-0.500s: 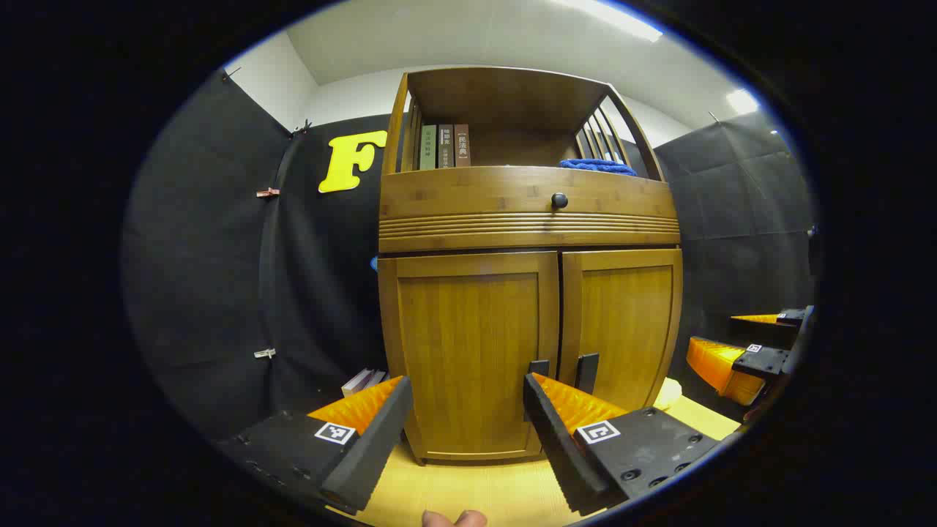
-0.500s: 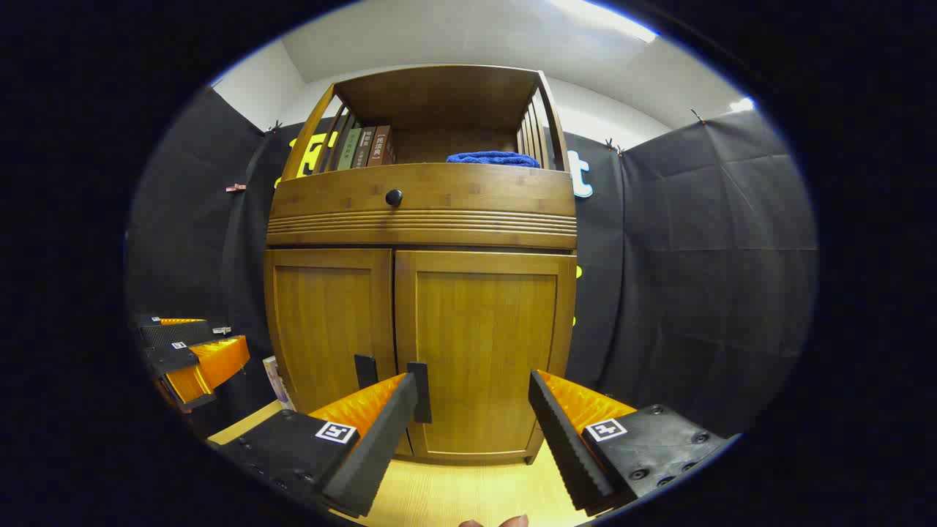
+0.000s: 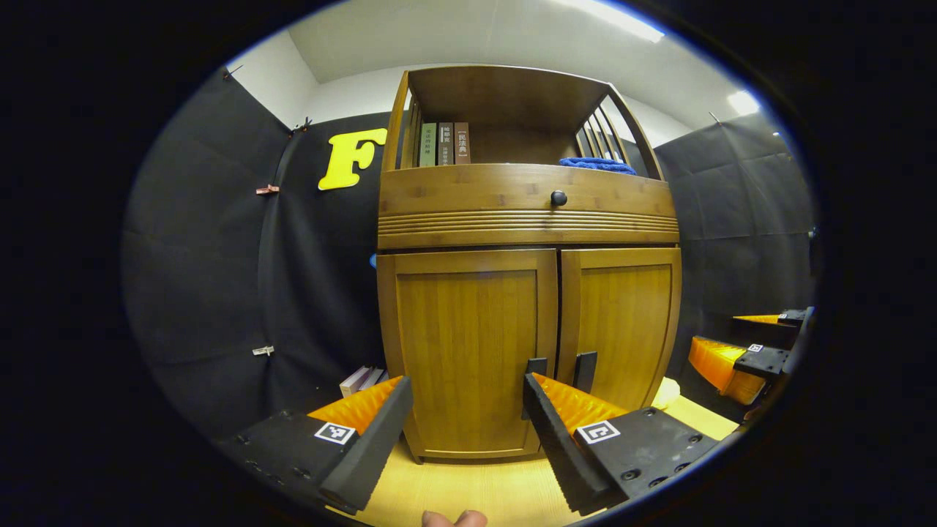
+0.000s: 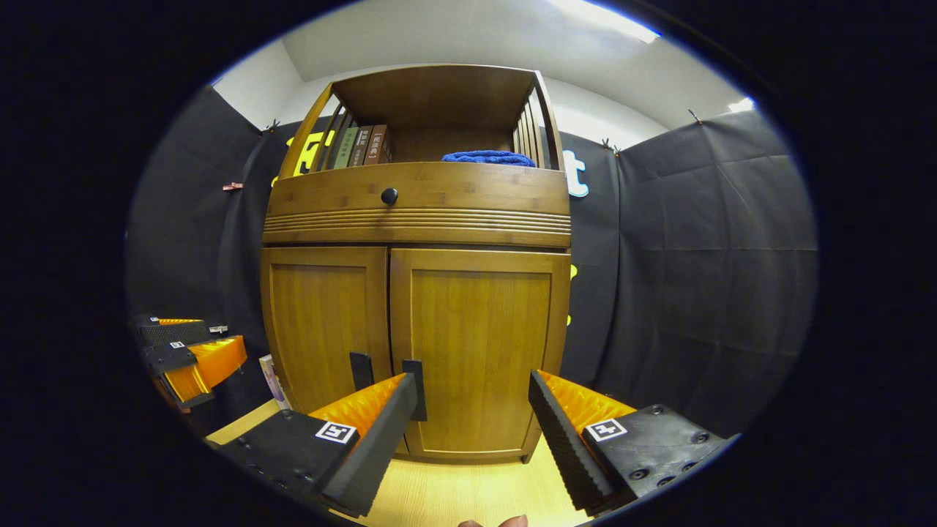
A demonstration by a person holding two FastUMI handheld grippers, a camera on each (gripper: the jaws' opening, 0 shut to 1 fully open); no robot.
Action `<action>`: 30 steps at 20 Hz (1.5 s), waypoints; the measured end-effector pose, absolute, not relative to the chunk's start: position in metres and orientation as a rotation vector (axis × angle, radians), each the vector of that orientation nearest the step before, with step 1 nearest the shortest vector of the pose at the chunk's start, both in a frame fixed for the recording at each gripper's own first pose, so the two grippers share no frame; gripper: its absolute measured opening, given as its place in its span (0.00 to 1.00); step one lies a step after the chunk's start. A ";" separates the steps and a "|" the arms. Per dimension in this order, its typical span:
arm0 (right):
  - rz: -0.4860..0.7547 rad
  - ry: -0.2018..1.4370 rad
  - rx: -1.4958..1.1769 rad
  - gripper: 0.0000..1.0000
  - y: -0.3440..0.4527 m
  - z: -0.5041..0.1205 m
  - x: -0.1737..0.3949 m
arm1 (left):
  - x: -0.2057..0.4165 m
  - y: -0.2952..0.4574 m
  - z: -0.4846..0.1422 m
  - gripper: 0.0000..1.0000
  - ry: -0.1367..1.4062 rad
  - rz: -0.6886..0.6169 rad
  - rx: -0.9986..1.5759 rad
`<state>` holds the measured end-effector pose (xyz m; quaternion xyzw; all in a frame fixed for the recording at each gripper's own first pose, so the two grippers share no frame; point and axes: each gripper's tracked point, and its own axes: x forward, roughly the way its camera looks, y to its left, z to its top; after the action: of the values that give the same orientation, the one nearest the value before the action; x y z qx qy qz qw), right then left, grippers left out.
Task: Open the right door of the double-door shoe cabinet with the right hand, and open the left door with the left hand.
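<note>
Bright ceiling lights [image 3: 615, 16] overhead — sharp focus, edges bowed by fisheye.

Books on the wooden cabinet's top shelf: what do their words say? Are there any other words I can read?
"民法典": on the spine of the brown book, rightmost of the three.
Green book and grey-brown middle book: spine writing too small to read.
Black-and-white square tag on the jaws: a pattern, no words.

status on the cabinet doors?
Left gripper open, right gripper open, both short of the cabinet. Left door and right door shut, handles untouched. Nothing in the way.
</note>
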<state>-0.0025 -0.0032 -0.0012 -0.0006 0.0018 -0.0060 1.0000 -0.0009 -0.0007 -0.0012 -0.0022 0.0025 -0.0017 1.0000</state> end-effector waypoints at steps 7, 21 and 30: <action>-0.015 -0.032 0.036 0.96 -0.003 0.007 0.001 | 0.002 0.000 -0.007 0.94 0.001 0.003 0.068; 0.063 -0.030 -0.018 0.98 0.020 0.004 0.015 | -0.006 -0.019 -0.030 0.96 0.026 -0.010 0.053; 0.131 0.020 0.036 0.98 0.052 -0.024 0.044 | -0.020 0.011 -0.033 0.96 0.031 0.023 0.029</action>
<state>0.0437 0.0524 -0.0238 0.0180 0.0098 0.0655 0.9976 -0.0197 0.0111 -0.0332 0.0147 0.0155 0.0117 0.9997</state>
